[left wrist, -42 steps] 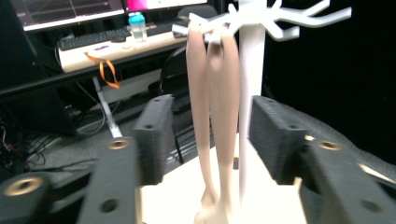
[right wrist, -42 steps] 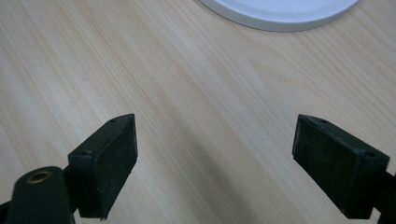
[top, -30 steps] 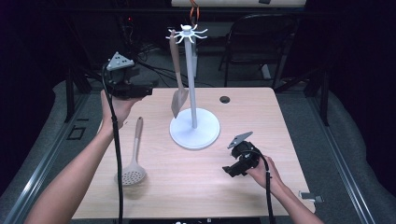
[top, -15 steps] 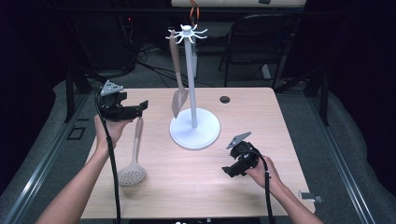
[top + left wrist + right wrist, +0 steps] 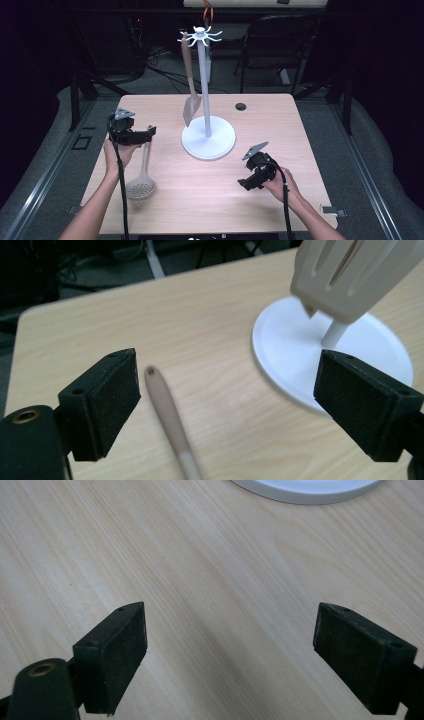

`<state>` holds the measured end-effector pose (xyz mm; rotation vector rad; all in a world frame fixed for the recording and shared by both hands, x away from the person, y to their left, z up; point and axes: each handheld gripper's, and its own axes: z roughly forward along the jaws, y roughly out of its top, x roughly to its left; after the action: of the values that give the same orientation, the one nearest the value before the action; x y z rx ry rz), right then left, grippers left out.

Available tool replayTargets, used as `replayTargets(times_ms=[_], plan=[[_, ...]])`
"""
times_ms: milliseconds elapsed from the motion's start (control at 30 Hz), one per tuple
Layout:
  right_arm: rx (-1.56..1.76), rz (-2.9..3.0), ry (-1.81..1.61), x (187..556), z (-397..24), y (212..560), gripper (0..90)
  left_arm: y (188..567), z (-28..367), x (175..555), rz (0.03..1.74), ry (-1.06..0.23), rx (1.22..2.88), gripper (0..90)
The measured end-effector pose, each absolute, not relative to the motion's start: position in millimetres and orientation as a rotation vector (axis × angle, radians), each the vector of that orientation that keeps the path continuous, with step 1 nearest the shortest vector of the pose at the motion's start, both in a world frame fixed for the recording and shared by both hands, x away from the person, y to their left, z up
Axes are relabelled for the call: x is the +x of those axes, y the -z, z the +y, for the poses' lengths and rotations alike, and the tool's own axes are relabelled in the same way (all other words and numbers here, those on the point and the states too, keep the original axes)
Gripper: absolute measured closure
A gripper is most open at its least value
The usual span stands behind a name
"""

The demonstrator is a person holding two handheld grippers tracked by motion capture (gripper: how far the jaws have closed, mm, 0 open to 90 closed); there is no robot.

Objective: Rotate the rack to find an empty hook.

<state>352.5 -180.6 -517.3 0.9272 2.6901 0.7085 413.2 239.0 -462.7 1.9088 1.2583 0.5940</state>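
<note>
One utensil hung, one left to pick up.
My left gripper, jaws just spread wider, hangs over the beige plastic skimmer's handle on the table; beige slotted turner already hangs on the white rack; right gripper rests unclenched, empty.

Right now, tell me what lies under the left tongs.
The skimmer handle lies on the table under the open left tongs, between their jaws but untouched. In the high view the tongs cover the handle's tip.

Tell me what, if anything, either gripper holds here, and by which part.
Nothing is held. The left gripper is open over the skimmer's handle without touching it; the right gripper is open above bare table.
</note>
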Motion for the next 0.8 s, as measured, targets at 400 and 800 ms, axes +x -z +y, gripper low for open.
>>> replayTargets(times_ms=[400,800], plan=[[0.892,2.696,-0.703,352,-175,518,13.4,483,253,415,1.362,-0.533,1.985,10.6],[0.875,2.702,-0.687,351,-174,518,13.4,516,256,420,1.46,-0.444,2.04,15.6]])
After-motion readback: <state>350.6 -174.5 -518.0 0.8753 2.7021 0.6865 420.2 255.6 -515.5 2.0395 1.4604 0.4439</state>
